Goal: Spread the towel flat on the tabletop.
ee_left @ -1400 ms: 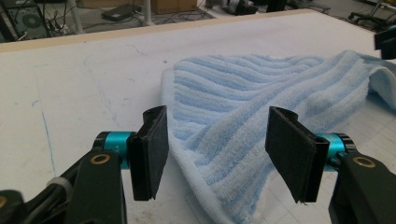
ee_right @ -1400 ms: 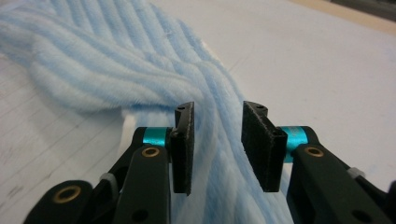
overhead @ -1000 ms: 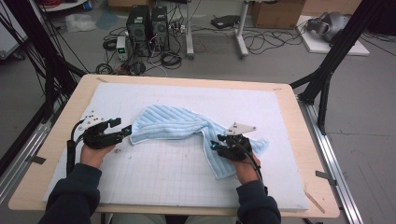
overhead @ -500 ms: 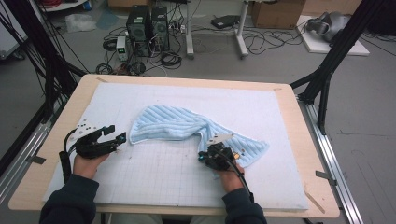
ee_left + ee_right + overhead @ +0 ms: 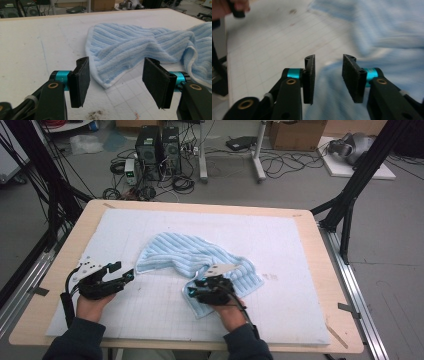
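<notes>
A light blue striped towel (image 5: 195, 255) lies crumpled in the middle of the white mat (image 5: 300, 250). My left gripper (image 5: 126, 276) is open just left of the towel's near left corner. In the left gripper view that corner (image 5: 110, 81) lies on the mat between and just beyond the spread pads of the left gripper (image 5: 117, 82), apart from them. My right gripper (image 5: 192, 292) hovers over the towel's folded lower right part. In the blurred right gripper view the right gripper (image 5: 328, 75) is open, with towel (image 5: 387, 32) beneath and ahead and nothing gripped.
The mat covers a wooden table (image 5: 330, 285) with bare margins at the sides. Dark specks (image 5: 96, 114) mark the mat near the left gripper. The person's other hand (image 5: 229, 6) appears at the top left of the right gripper view. Computers and cables sit on the floor beyond.
My right gripper has moved left along the towel, and the towel's right end now lies bunched further left. My left gripper has drawn back a little from the towel's corner.
</notes>
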A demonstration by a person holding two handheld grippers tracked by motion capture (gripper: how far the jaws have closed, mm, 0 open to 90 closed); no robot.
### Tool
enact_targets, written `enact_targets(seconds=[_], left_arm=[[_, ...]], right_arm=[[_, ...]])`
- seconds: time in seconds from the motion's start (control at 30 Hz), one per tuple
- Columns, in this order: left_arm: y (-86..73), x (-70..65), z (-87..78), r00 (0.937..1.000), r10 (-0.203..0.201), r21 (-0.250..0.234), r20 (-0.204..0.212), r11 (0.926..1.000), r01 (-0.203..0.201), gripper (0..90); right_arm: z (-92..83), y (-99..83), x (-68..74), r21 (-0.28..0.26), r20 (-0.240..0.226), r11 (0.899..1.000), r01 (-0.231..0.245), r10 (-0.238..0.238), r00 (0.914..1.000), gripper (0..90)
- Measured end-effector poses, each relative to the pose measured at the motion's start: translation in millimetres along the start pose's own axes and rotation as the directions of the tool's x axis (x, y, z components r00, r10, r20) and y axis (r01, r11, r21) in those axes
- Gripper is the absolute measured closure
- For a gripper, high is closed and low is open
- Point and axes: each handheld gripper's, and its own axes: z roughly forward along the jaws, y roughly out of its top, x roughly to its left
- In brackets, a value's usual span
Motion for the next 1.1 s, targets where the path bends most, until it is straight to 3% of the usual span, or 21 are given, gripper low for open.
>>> enact_targets(seconds=[0.07,0.17,0.27,0.33,0.4,0.53,0.67,0.73,0.87,1.1], left_arm=[[0.7,-3.9,4.4,0.9999,0.009,0.002,0.009,1.0000,-0.009,39.1],[1.3,-8.8,12.3,0.9995,0.018,0.010,0.028,0.9998,-0.019,39.1],[1.8,-13.8,20.7,0.9989,0.024,0.014,0.041,0.9996,-0.025,39.0],[2.3,-16.9,25.7,0.9985,0.043,0.017,0.034,0.9989,-0.043,39.0],[3.3,-17.5,29.2,0.9984,0.045,0.015,0.033,0.9988,-0.046,38.0],[6.0,-17.7,32.7,0.9987,0.022,-0.023,0.047,0.9995,-0.021,35.6],[7.8,-19.4,34.3,0.9984,0.016,-0.046,0.054,0.9988,-0.013,33.1],[8.3,-21.2,35.9,0.9981,0.022,-0.041,0.058,0.9990,-0.019,33.3],[8.1,-27.3,40.5,0.9968,0.040,-0.026,0.070,0.9989,-0.038,34.3],[8.8,-40.9,48.9,0.9929,0.049,-0.001,0.109,0.9988,-0.049,38.4]], right_arm=[[-29.1,-4.2,-13.2,-0.037,0.080,0.999,0.004,-0.001,0.9968,60.6],[-63.6,-16.8,-33.2,-0.056,0.173,0.998,-0.025,0.034,0.9843,59.3],[-90.8,-36.2,-51.2,-0.068,0.252,0.996,-0.050,0.066,0.9655,58.6],[-102.1,-48.6,-58.0,-0.085,0.257,0.994,-0.069,0.089,0.9622,60.6],[-110.9,-60.4,-61.2,-0.101,0.250,0.993,-0.061,0.084,0.9646,61.7],[-123.5,-73.1,-64.3,-0.084,0.276,0.996,-0.038,0.060,0.9594,55.6],[-134.1,-80.0,-69.4,-0.127,0.269,0.992,-0.016,0.050,0.9618,48.0],[-137.1,-82.7,-71.5,-0.125,0.290,0.992,-0.009,0.045,0.9559,44.4],[-141.9,-85.6,-76.4,-0.153,0.296,0.988,-0.032,0.077,0.9522,44.0],[-143.7,-85.4,-75.8,-0.165,0.297,0.986,-0.036,0.084,0.9511,48.3]])
